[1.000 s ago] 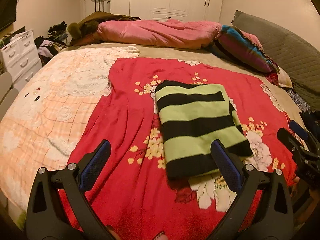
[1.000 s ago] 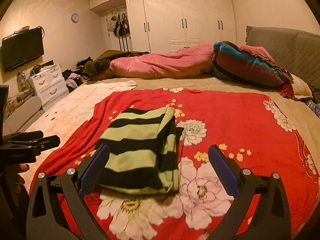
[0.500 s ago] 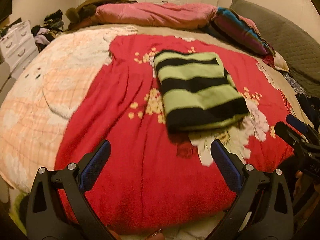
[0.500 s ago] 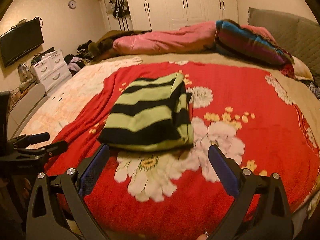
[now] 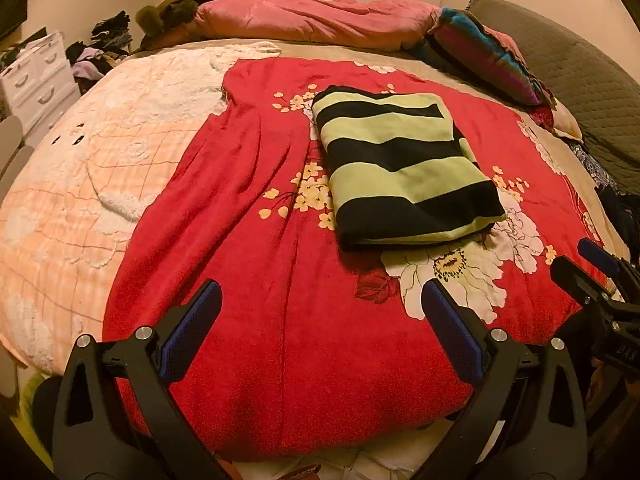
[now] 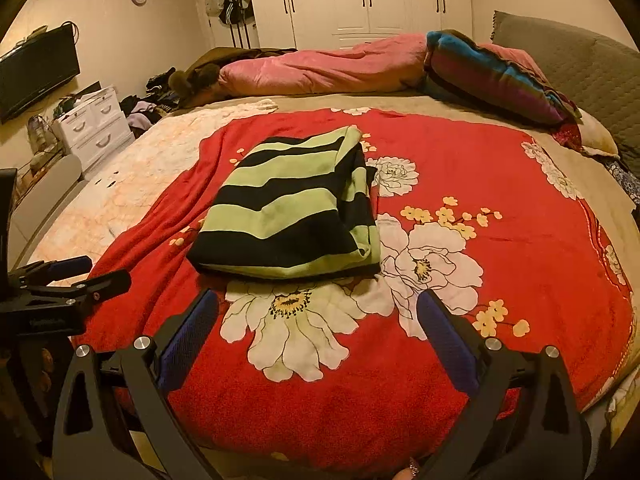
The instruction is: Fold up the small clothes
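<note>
A green-and-black striped garment (image 5: 404, 168) lies folded into a neat rectangle on the red flowered blanket (image 5: 256, 248), also seen as the striped garment (image 6: 292, 212) in the right wrist view. My left gripper (image 5: 320, 312) hangs open over the blanket's near edge, well short of the garment, nothing between its blue pads. My right gripper (image 6: 316, 320) is open too, above the large white flower (image 6: 292, 332) just in front of the garment. Each gripper shows at the side of the other's view: the right gripper (image 5: 592, 268), the left gripper (image 6: 76, 276).
A pink duvet (image 5: 316, 20) and a striped pillow (image 5: 488, 56) lie along the bed's far side. A peach blanket (image 5: 80, 168) covers the left half. White drawers (image 6: 96, 124), piled clothes and a wall TV (image 6: 36, 72) stand left; wardrobes (image 6: 360, 0) behind.
Both grippers have drawn back from the folded garment toward the near edge of the bed and stayed open. The garment has not moved.
</note>
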Available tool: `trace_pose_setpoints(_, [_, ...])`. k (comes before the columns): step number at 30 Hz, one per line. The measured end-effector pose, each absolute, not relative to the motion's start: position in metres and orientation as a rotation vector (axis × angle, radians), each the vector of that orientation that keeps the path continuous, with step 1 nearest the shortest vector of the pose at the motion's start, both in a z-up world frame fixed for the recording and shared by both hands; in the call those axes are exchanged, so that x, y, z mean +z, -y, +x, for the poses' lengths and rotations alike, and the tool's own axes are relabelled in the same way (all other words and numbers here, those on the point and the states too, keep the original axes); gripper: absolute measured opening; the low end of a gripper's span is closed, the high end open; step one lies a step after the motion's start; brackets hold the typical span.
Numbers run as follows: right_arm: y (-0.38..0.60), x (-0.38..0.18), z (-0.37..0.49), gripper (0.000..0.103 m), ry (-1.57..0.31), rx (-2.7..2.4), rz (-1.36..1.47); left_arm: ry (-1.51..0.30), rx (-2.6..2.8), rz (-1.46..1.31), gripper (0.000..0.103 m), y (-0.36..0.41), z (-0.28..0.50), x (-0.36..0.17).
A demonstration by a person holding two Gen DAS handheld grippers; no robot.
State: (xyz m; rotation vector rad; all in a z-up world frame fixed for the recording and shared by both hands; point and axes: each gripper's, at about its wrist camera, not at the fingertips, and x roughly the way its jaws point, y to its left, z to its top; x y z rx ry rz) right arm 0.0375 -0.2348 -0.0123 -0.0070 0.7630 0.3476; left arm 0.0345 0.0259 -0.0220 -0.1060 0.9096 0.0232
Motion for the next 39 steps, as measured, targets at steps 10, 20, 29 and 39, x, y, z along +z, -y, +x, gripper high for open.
trace_pose_setpoints(10, [0.2364, -0.0131, 0.0401, 0.099, -0.768, 0.347, -0.010, -0.910, 0.033, -0.104, 0.094, -0.0264, 0.0353, -0.0213])
trace_pose_setpoints(20, [0.2363, -0.0146, 0.0408, 0.099, -0.773, 0.345, -0.008, -0.918, 0.045, -0.100, 0.094, -0.0278, 0.0358, -0.0236])
trace_pose_setpoints(29, [0.2368, -0.0149, 0.0412, 0.099, -0.775, 0.345, -0.009, -0.915, 0.057, -0.089, 0.094, -0.0274, 0.0356, -0.0225])
trace_pose_setpoints(39, [0.2366, -0.0161, 0.0414, 0.099, -0.778, 0.344, -0.011, -0.913, 0.064, -0.082, 0.094, -0.0273, 0.0355, -0.0215])
